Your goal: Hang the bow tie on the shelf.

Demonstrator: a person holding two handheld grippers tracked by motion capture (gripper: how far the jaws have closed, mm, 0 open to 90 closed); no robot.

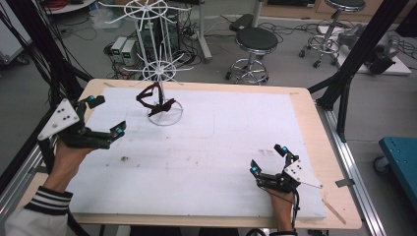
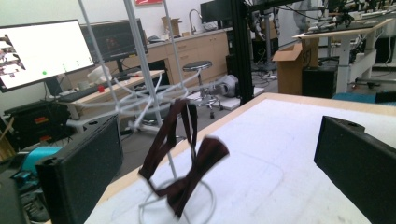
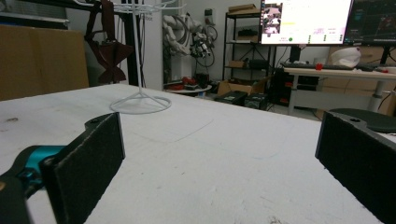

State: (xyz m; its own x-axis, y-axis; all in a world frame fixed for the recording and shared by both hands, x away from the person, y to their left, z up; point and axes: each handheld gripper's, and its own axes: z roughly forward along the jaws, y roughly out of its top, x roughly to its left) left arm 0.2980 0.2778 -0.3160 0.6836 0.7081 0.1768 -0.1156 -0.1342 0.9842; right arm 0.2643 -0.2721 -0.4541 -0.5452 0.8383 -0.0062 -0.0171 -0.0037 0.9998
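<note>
With the dark red bow tie (image 1: 155, 101) hanging on the white wire rack (image 1: 160, 69) at the table's far left, your left gripper (image 1: 105, 118) and right gripper (image 1: 268, 160) both gape empty, so next reach in and pinch its strap.

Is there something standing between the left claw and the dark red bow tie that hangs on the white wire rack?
No separate object is in the way. The left claw is open, with bare white tabletop before the bow tie. Only the wire rack itself crowds it: its thin pole and lower spokes run right beside the bow tie.
</note>
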